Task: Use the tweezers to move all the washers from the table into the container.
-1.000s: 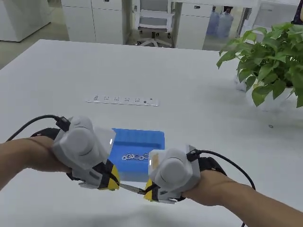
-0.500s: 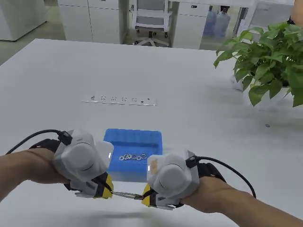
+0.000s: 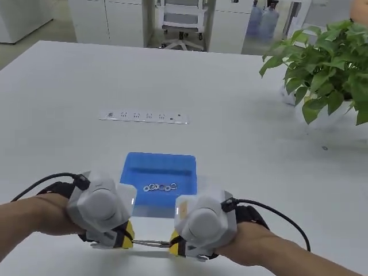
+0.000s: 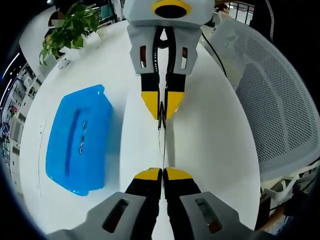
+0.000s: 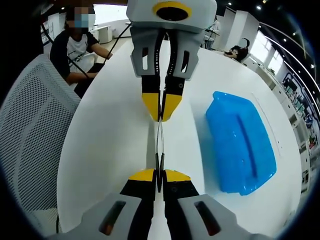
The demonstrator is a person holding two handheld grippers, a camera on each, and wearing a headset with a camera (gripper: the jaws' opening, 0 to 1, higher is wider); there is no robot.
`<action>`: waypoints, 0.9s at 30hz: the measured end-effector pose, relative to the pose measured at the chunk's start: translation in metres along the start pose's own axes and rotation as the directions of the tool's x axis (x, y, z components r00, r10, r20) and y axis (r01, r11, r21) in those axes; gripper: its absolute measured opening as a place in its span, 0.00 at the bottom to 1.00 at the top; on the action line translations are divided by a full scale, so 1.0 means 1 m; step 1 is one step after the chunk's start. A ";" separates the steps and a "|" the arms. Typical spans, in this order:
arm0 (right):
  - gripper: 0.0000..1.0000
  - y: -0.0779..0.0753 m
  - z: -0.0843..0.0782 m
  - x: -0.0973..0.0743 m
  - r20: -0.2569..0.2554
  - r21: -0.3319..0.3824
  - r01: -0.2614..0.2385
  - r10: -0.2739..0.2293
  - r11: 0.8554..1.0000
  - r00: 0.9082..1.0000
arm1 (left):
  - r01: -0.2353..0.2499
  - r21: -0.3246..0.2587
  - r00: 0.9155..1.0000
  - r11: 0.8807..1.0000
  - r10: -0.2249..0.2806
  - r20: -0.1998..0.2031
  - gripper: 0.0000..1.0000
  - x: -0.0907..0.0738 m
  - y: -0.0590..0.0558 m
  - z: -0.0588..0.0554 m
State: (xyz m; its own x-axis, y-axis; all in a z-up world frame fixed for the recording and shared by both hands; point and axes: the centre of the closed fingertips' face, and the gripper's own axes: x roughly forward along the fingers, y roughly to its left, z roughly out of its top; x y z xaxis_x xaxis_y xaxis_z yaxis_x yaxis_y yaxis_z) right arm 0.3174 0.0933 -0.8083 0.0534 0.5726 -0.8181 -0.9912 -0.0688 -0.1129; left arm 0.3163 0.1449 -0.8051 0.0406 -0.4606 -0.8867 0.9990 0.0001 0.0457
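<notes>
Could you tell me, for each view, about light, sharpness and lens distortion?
Head view: soft, even light, no hard shadows; the washers in the blue container are small but distinct. Left gripper view: strong fisheye bending, the container looks curved, yet the tweezers are sharp. Right gripper view: same bending; the bright patch at upper left is washed out.

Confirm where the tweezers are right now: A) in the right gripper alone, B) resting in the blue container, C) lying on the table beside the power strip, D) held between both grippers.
D: the tweezers span from the left gripper to the right gripper, each with its jaws shut on one end.
</notes>
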 end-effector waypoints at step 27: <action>0.11 0.000 -0.006 0.006 -0.022 0.050 -0.027 0.028 0.998 0.999 | 0.016 -0.024 1.000 1.000 -0.015 0.020 0.06 0.010 -0.003 -0.002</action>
State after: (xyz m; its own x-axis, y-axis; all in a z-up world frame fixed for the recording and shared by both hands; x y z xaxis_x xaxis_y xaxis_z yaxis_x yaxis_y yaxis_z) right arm 0.3181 0.0917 -0.8173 0.0279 0.5524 -0.8331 -0.9971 -0.0438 -0.0624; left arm 0.3134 0.1417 -0.8153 0.0250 -0.4780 -0.8780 0.9997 0.0140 0.0209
